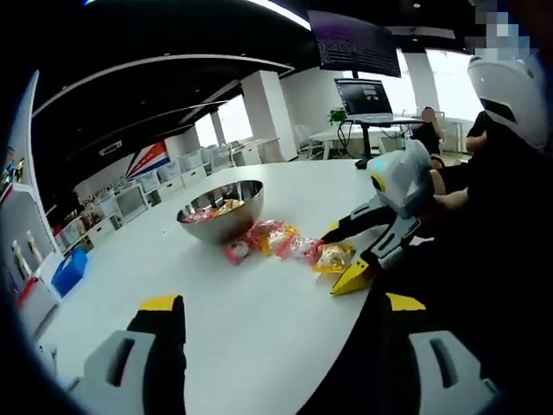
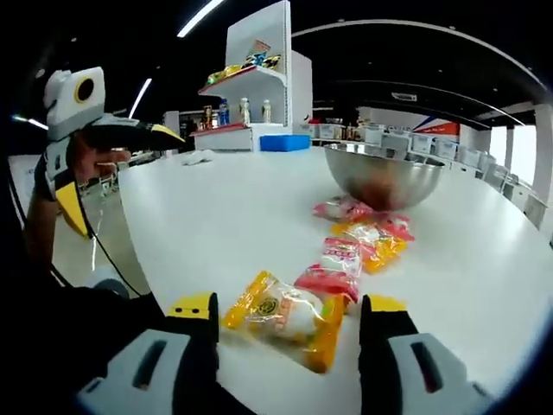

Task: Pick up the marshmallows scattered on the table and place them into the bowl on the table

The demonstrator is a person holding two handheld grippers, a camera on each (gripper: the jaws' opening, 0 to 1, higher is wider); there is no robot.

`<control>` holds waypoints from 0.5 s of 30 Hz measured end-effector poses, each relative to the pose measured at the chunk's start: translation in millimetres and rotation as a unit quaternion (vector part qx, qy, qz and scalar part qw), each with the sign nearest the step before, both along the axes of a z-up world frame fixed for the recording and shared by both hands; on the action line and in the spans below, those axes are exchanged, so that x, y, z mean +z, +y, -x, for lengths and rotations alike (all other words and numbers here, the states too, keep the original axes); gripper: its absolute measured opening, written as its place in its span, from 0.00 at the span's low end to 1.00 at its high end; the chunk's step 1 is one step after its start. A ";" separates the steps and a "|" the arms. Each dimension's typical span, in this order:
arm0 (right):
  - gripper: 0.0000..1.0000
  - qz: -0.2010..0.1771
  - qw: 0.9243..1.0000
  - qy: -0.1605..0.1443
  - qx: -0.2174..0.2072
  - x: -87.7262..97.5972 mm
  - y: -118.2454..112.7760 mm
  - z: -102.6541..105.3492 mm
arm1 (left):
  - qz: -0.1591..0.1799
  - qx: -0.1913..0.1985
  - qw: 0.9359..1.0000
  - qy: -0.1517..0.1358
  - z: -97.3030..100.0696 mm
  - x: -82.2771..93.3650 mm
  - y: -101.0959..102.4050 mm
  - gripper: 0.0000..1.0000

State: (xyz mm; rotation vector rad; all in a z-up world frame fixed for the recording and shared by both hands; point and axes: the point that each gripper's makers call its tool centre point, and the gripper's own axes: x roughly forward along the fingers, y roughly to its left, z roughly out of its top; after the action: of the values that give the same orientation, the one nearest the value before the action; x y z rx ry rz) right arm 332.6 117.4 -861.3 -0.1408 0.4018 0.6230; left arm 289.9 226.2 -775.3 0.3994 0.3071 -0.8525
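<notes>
A steel bowl stands on the white table with a few marshmallow packets inside. Several red, pink and yellow packets trail from its foot. The nearest, a yellow packet, lies flat between the jaws of my right gripper, which is open around it and low over the table. My left gripper is open and holds nothing; it hovers back from the packets, above the table's near edge.
A white shelf unit with bottles and a blue box stands past the table's far side. A monitor on a stand and a seated person are beyond the table. A sleeve is at the right.
</notes>
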 end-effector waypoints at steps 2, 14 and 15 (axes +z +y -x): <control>0.54 0.008 1.000 -0.005 -0.003 -0.6 -0.8 -0.4 | -0.001 0.001 1.000 0.000 -0.5 -1.3 0.4 0.91; 0.42 0.010 1.000 -0.011 -0.001 1.2 -2.8 4.9 | -0.003 0.002 1.000 -0.001 1.2 -3.3 0.0 0.90; 0.41 0.010 1.000 -0.012 -0.002 1.3 -3.7 5.5 | -0.004 0.002 1.000 -0.002 1.2 -3.5 -0.2 0.90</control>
State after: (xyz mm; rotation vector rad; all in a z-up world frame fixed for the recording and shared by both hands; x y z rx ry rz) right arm 327.1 113.7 -860.0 -0.1667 0.3857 0.6131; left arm 288.7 226.0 -778.7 0.4071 0.3080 -0.8464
